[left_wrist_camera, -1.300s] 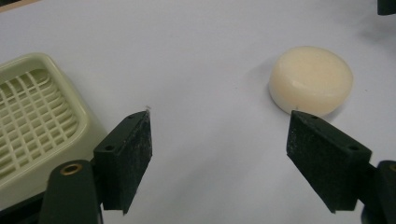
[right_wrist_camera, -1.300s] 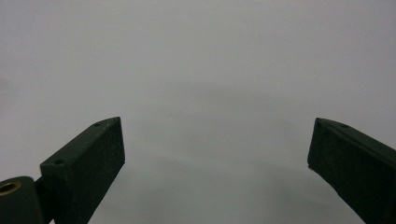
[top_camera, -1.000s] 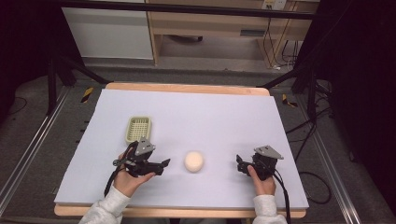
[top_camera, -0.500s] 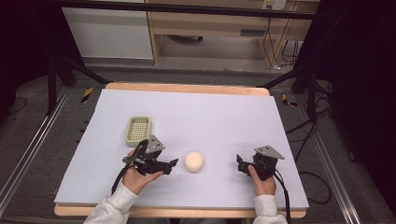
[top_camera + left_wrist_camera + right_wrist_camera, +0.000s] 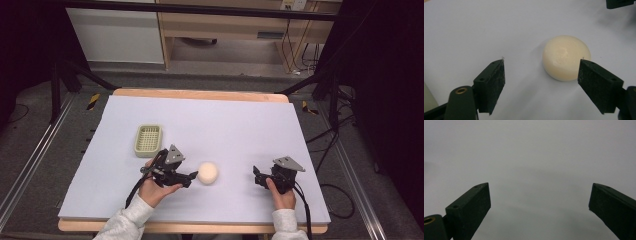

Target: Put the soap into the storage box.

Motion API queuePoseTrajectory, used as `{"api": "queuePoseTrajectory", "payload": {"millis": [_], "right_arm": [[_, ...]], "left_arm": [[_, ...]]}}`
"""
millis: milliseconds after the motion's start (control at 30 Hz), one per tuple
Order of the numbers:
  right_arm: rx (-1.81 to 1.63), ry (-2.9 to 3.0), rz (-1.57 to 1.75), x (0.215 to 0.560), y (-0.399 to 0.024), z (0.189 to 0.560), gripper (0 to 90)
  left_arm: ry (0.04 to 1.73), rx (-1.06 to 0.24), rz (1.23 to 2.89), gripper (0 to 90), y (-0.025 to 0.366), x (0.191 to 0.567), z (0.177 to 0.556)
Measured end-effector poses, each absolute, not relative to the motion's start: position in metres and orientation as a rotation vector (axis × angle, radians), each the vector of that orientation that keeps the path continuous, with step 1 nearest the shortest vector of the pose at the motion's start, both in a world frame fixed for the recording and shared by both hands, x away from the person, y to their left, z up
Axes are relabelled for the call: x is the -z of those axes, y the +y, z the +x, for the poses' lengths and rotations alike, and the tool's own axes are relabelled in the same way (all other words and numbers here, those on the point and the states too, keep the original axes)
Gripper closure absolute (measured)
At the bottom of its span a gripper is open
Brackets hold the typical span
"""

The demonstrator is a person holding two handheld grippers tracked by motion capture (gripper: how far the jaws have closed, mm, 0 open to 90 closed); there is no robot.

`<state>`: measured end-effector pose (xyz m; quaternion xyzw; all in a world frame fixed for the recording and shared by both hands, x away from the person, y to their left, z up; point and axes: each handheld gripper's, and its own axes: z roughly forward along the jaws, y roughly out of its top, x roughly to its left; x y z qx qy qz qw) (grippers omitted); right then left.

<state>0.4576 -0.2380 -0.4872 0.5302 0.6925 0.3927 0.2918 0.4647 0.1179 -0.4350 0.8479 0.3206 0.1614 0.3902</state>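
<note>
A round cream-coloured puck [image 5: 207, 173] lies on the pale lilac table top [image 5: 225, 120], near the front and between my two hands. My left gripper [image 5: 192, 176] points right at it, tips just short of its left side. In the left gripper view the puck [image 5: 566, 56] sits just beyond the jaws, close to the right-hand tip. The left gripper [image 5: 542, 60] has its jaws opening, and nothing is pressed between the pads. My right gripper [image 5: 256, 175] rests at the front right, aimed left. In its own view the right gripper [image 5: 540, 185] stands open over bare table.
A small pale green slotted tray [image 5: 148, 139] lies behind and to the left of my left hand. The wooden table edge [image 5: 200, 94] runs along the back. Cables [image 5: 320, 200] trail off the right side onto the floor.
My left hand has slid right across the table, bringing its jaw tips up close to the cream puck. The right hand and the puck have kept still.
</note>
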Motion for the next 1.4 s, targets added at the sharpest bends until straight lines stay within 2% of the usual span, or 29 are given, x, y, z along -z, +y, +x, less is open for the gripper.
{"api": "queuePoseTrajectory", "payload": {"millis": [1400], "right_arm": [[-1.047,1.844,1.407,0.487,-0.238,0.457,4.4]], "left_arm": [[0.766,-0.356,2.245,15.4,0.074,0.441,0.477]]}}
